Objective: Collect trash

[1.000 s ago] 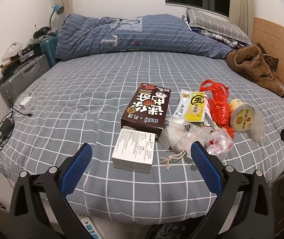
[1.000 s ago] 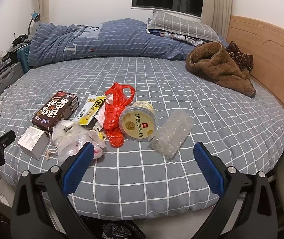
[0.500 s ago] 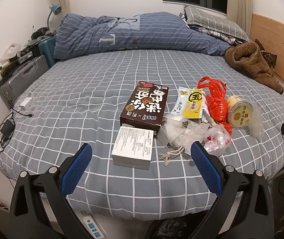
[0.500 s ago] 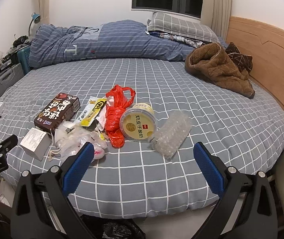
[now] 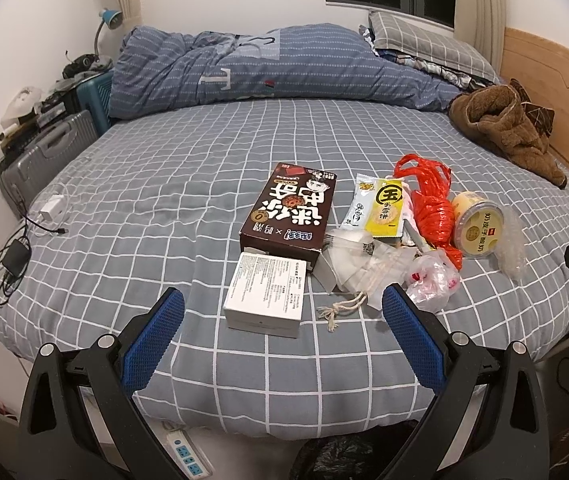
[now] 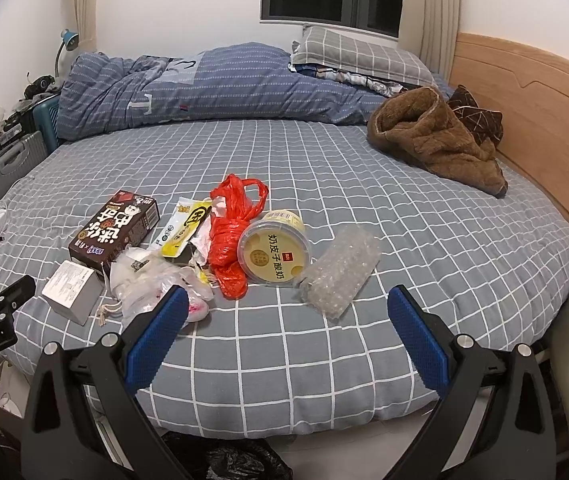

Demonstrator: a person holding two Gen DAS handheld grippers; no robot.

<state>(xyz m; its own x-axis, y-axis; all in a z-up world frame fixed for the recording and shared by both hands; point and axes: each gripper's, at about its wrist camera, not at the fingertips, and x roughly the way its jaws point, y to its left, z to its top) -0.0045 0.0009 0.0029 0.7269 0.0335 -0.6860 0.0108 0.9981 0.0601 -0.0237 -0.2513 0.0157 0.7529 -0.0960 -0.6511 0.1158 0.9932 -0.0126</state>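
Note:
Trash lies in a cluster on the grey checked bed: a white box, a brown snack box, a yellow wrapper, a red plastic bag, a yellow yogurt tub, bubble wrap and crumpled clear bags. My left gripper is open and empty, just in front of the white box. My right gripper is open and empty, in front of the tub and bubble wrap. A black trash bag lies on the floor below the bed edge.
A blue duvet and pillow lie at the far side. A brown garment lies by the wooden headboard. Chargers and cables sit at the bed's left edge, suitcases beyond. A power strip lies on the floor.
Both grippers have tilted slightly, so the bed and trash sit a little lower in both views. Nothing was picked up and the jaws stayed open.

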